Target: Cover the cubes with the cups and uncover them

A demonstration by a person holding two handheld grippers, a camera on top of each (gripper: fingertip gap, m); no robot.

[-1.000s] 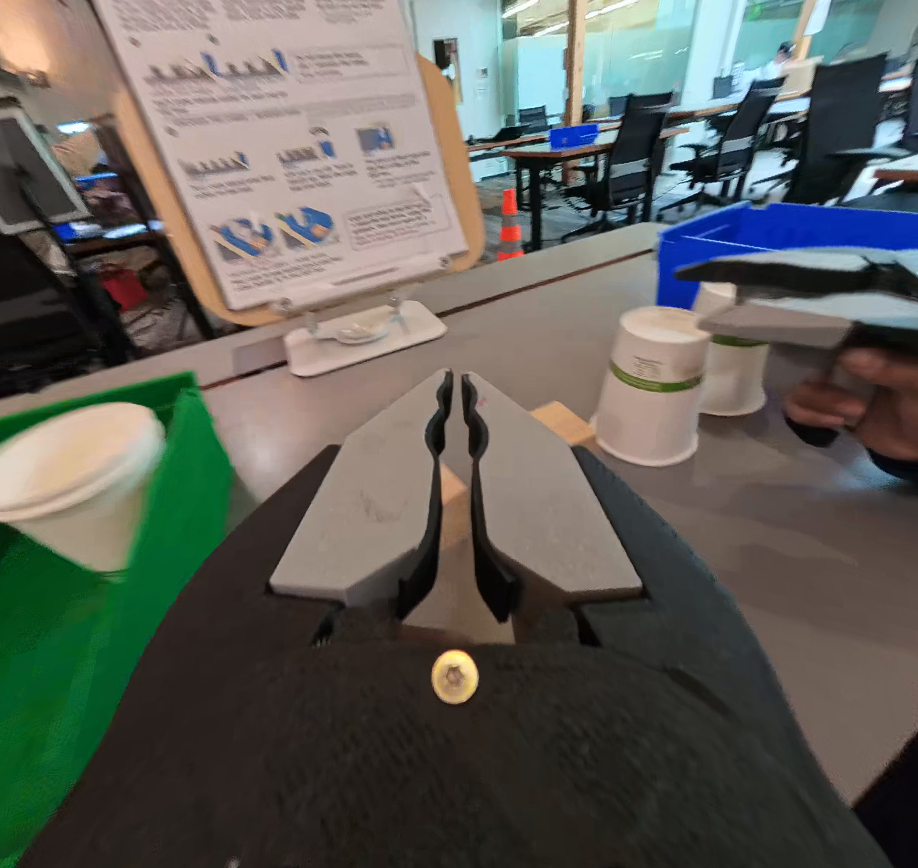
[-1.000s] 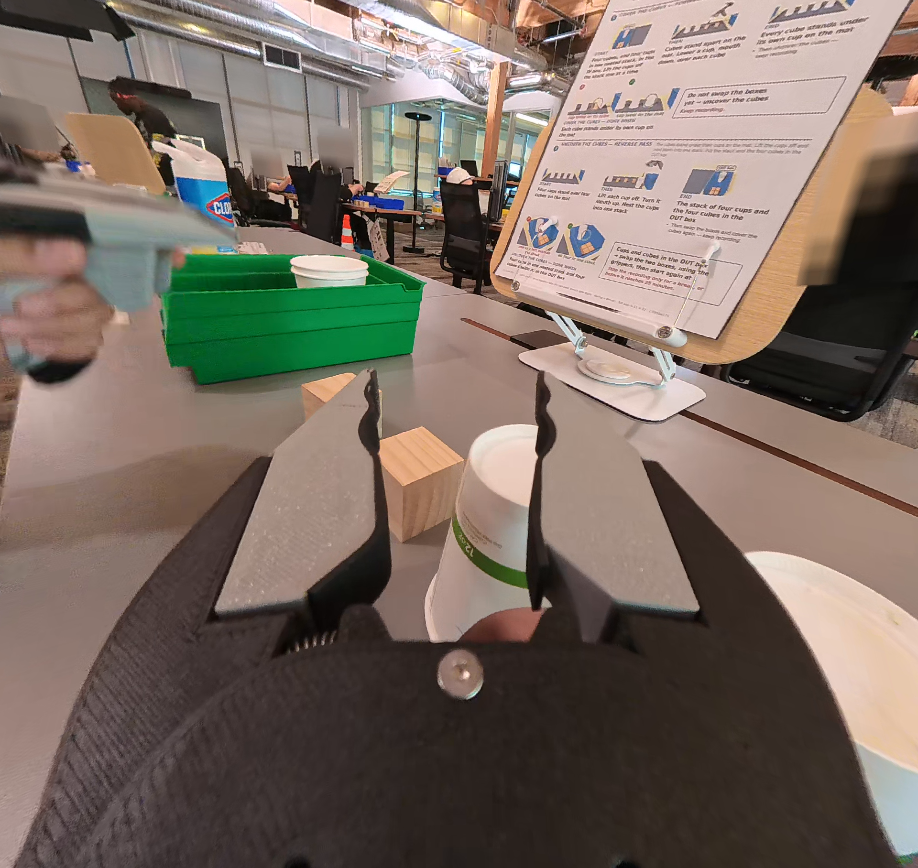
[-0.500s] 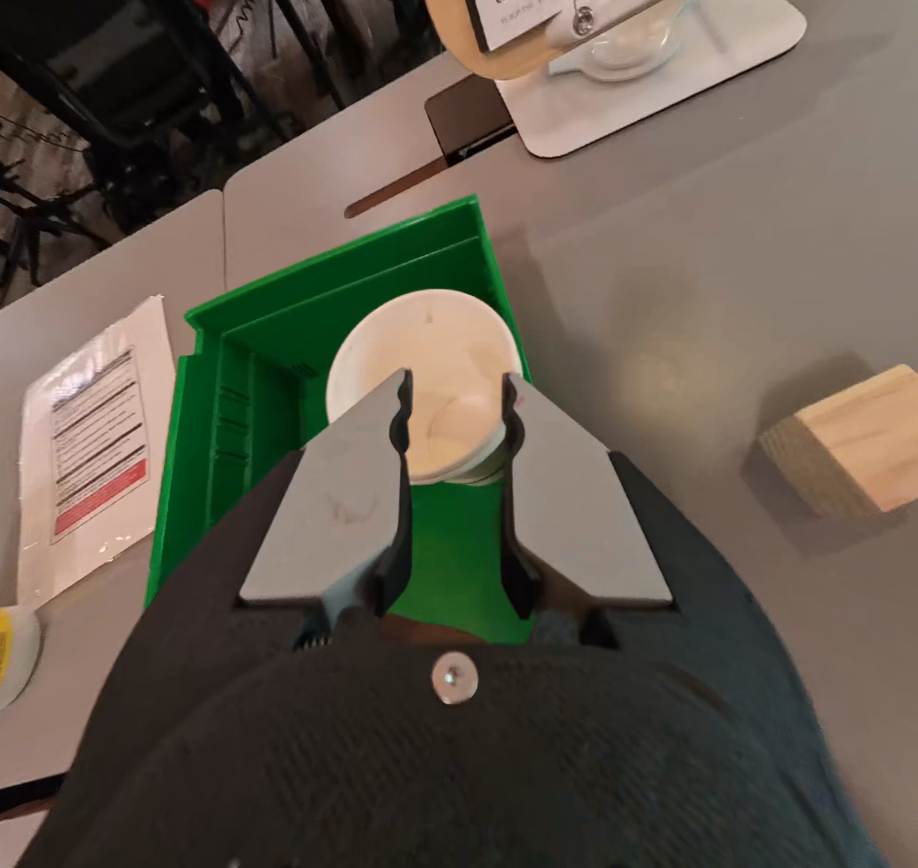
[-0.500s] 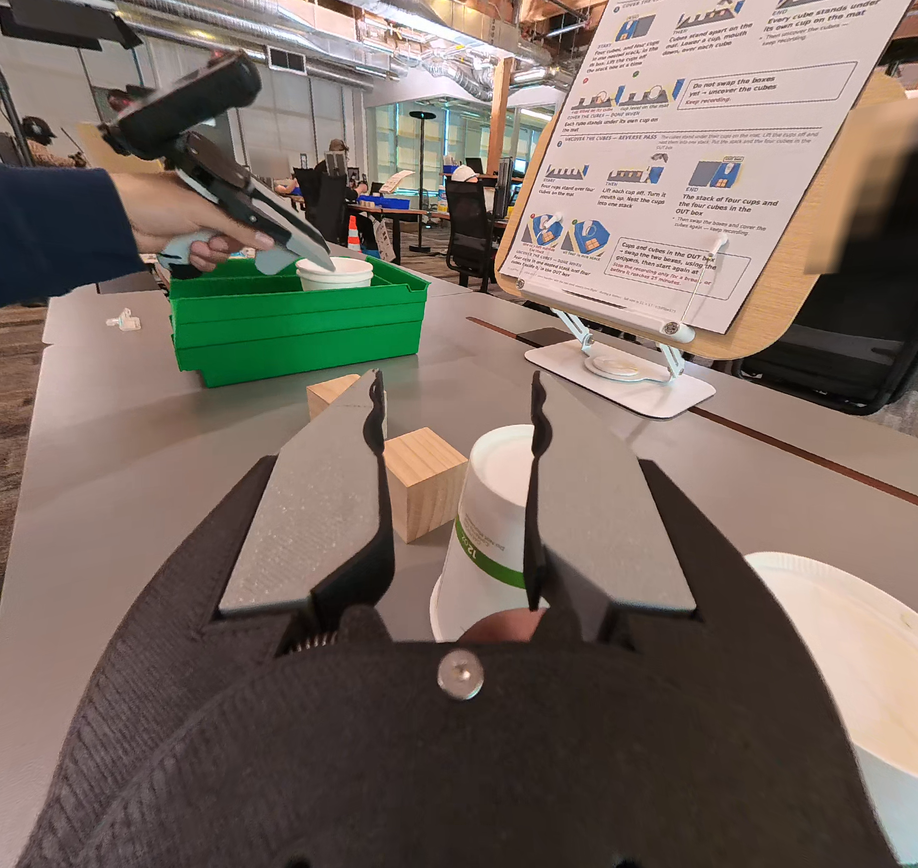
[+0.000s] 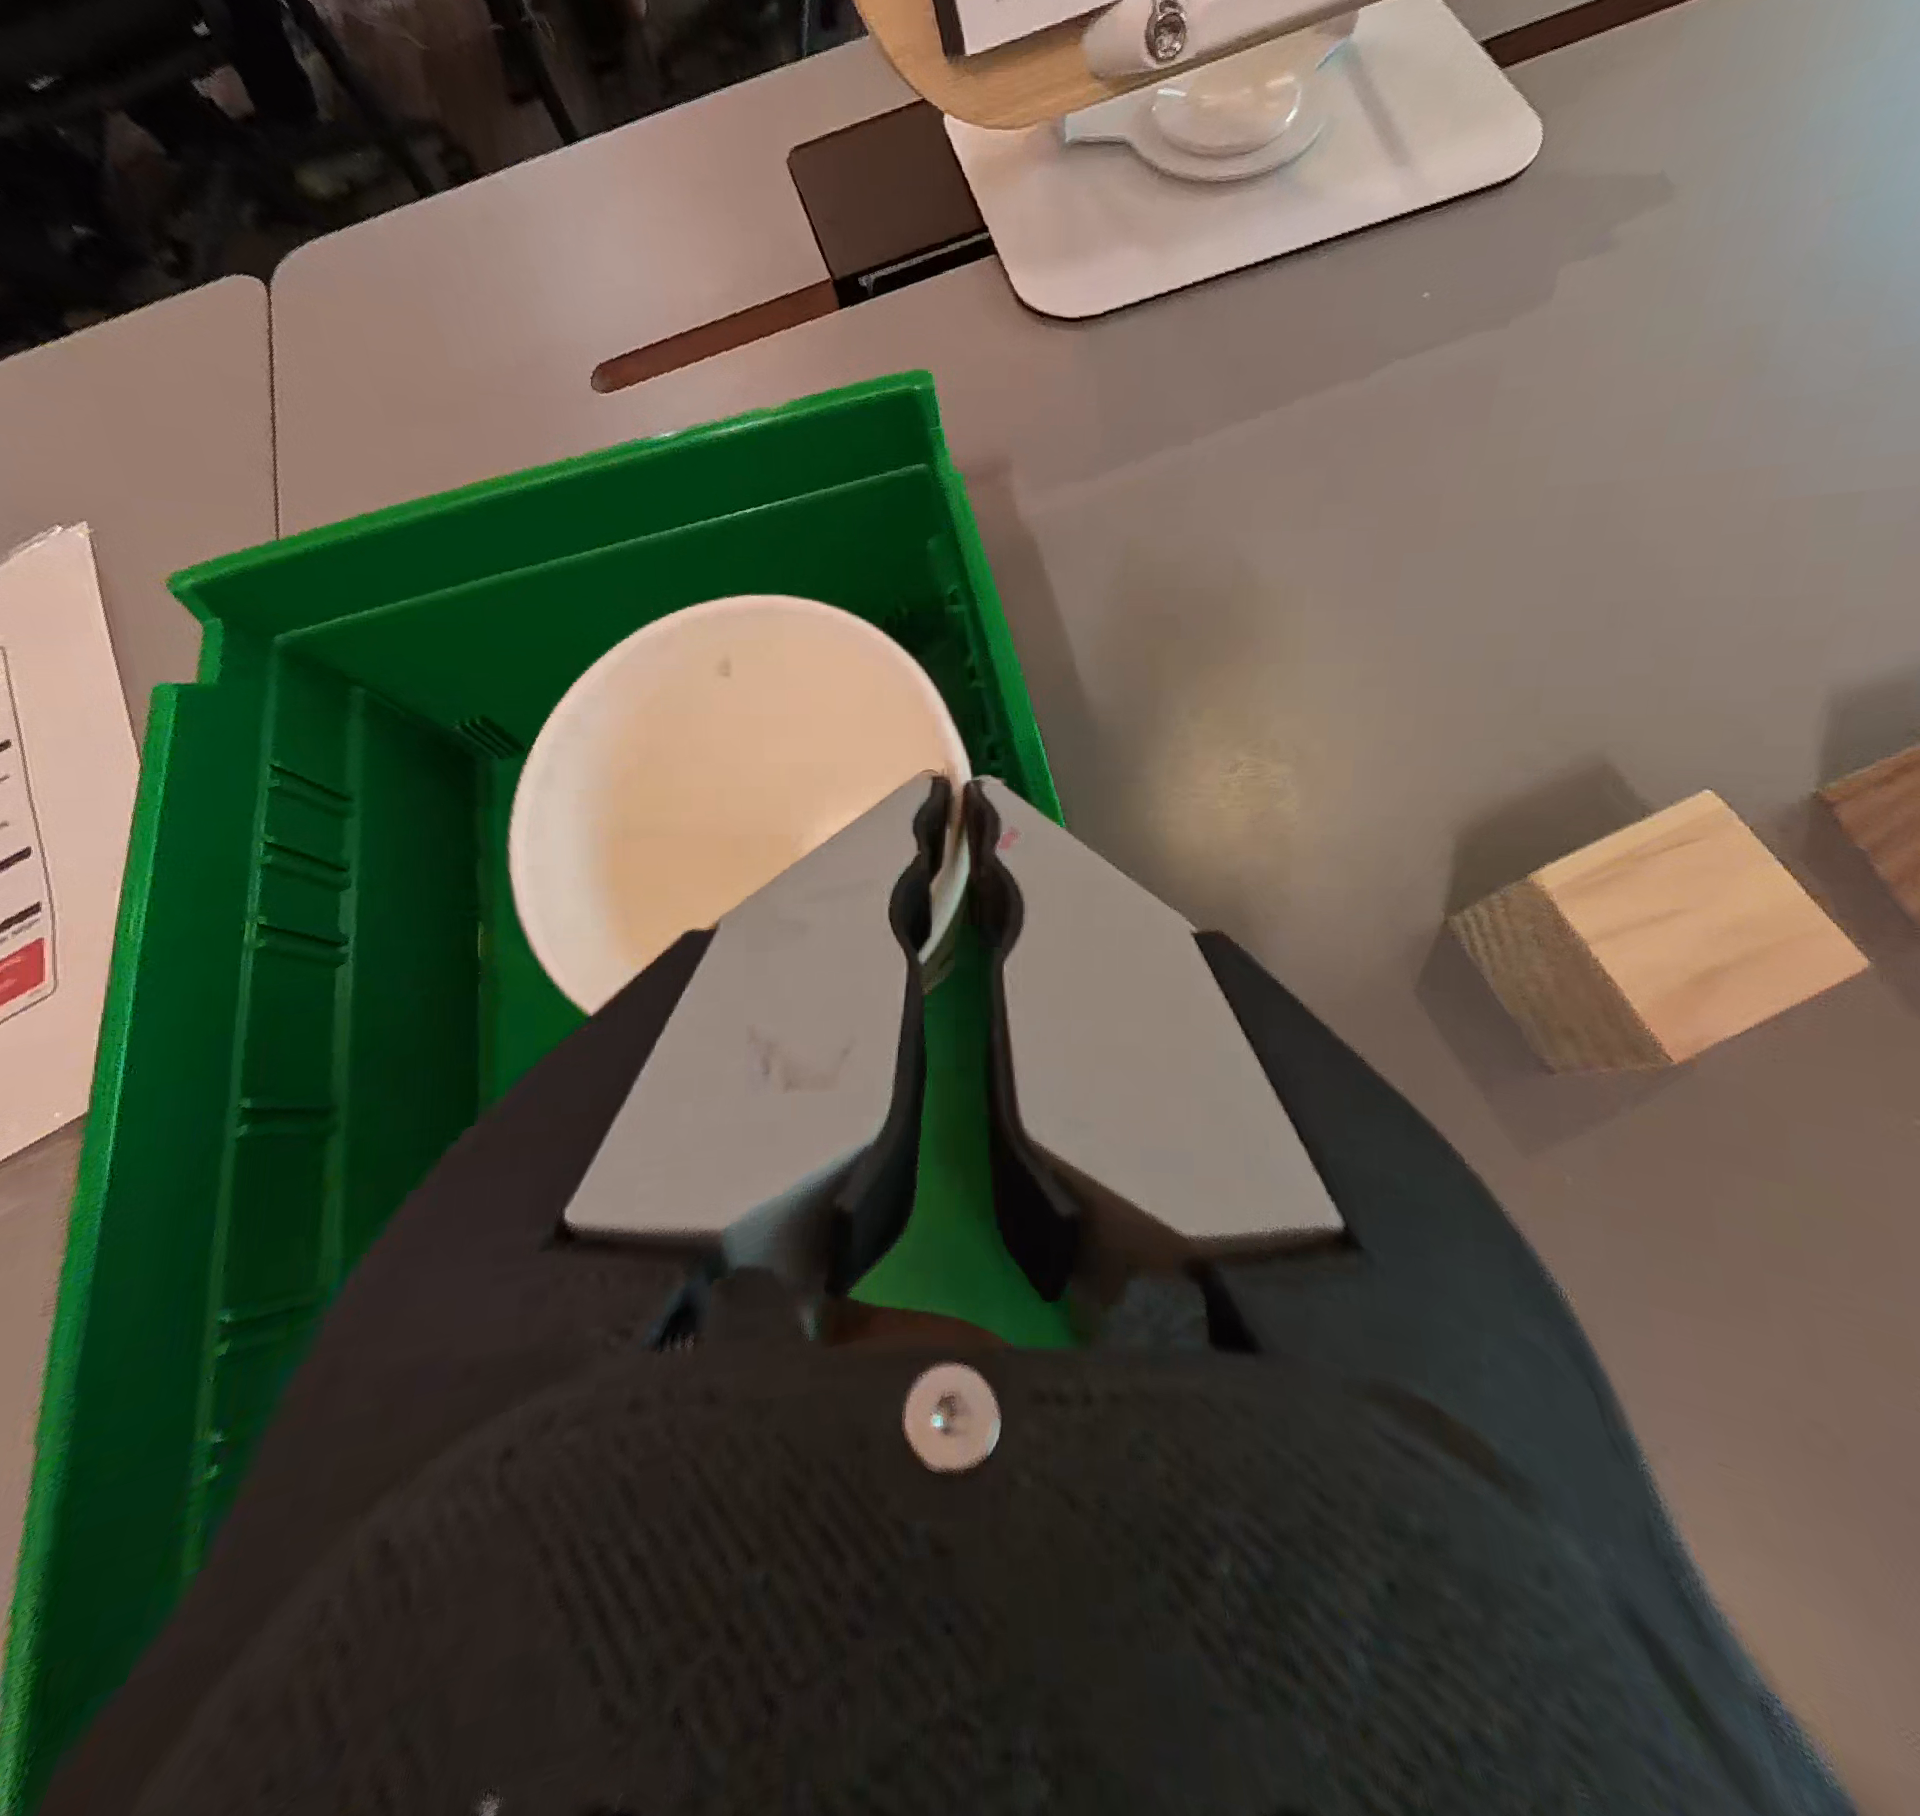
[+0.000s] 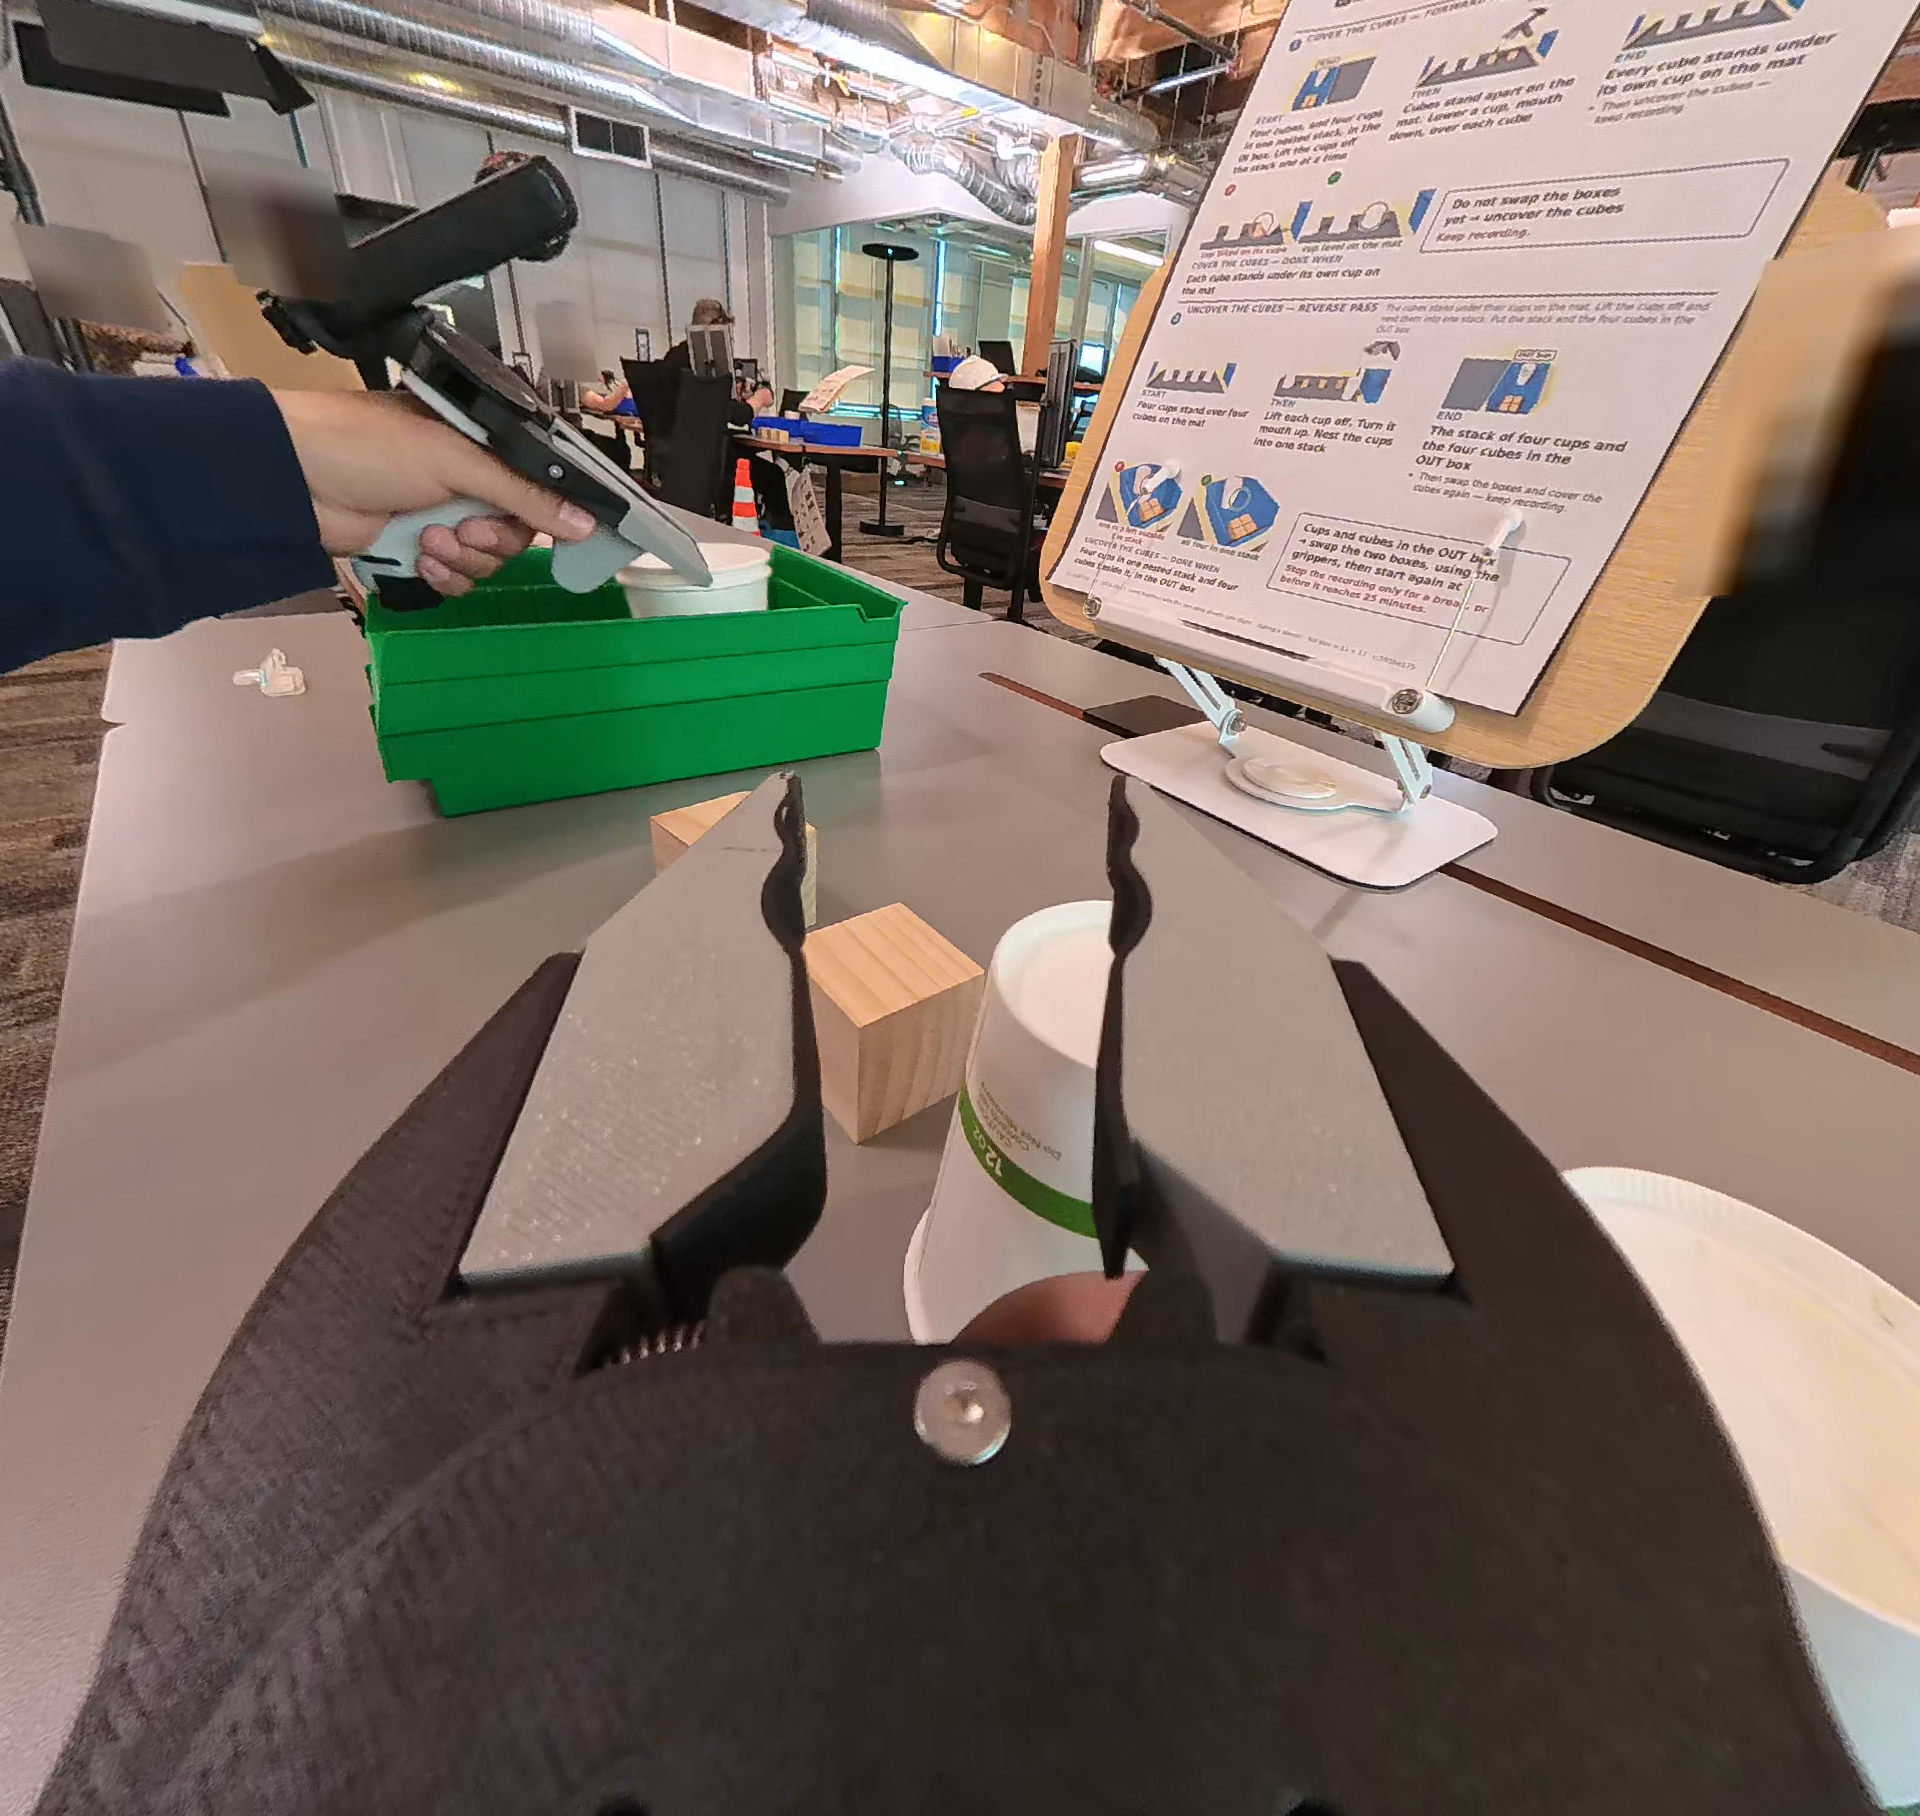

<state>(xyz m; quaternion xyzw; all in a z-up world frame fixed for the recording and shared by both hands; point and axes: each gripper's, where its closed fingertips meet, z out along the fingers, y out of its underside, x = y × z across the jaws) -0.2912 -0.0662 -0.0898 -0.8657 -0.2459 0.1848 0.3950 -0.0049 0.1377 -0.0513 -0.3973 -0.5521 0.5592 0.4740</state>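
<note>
Left wrist view looks down into the green bin (image 5: 239, 935), and the left gripper (image 5: 951, 810) is pinched onto the rim of the white cup (image 5: 717, 779) standing there mouth up, one finger inside the wall, one outside. The cup sits at the bin's far right corner, close against the side wall. To do this well, I'd say lift straight up along the cup's axis until the base clears the bin wall, keeping the pinch firm, because a thin paper rim can buckle or slip if dragged sideways. Its long axis runs vertical, mouth to the ceiling, so it needs turning over before it goes onto a wooden cube (image 5: 1652, 945) on the table (image 5: 1455, 519). Across the way, the right gripper (image 6: 951, 821) hangs with jaws apart, holding nothing, above an upturned cup (image 6: 1023, 1070) beside a bare cube (image 6: 894, 1008).
</note>
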